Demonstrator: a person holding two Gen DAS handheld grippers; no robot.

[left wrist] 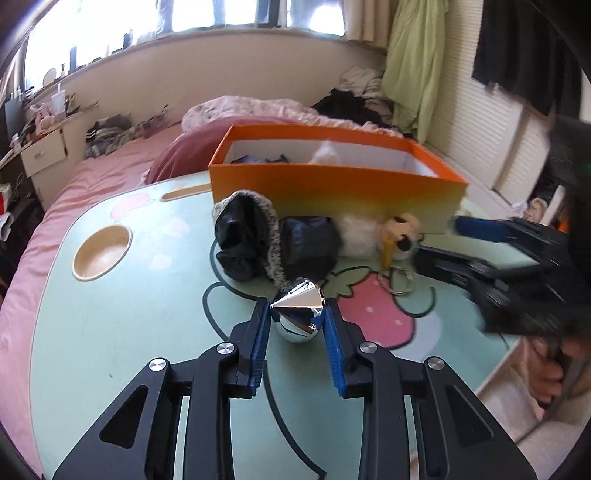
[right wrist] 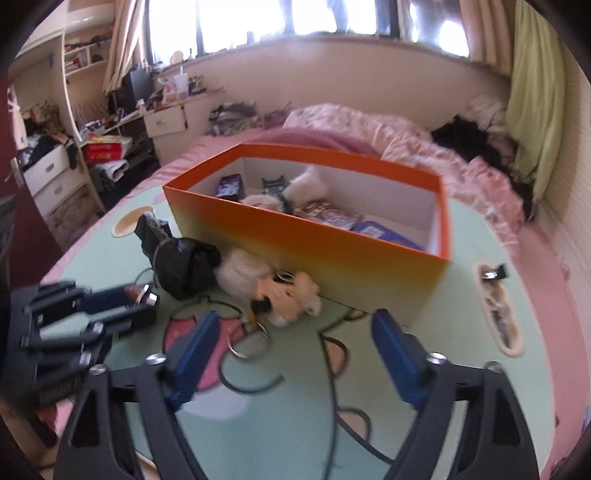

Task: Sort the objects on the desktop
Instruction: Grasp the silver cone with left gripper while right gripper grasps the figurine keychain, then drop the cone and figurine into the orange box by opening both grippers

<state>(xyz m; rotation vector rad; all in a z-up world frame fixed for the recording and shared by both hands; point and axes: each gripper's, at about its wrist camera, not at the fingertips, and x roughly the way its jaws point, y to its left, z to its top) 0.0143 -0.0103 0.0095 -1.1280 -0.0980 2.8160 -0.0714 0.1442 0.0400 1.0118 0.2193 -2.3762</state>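
The left hand-held gripper (left wrist: 297, 314) is clamped on a shiny silver cone (left wrist: 297, 308) just above the desk (left wrist: 110, 332) (hard, light-looking, slippery); its round base looks safest. The right hand-held gripper (right wrist: 295, 332) gapes empty.

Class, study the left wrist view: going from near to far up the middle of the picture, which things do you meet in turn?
Left gripper shut on the shiny silver cone ornament → black fur-trimmed pouch → orange box → pink bedding → window.
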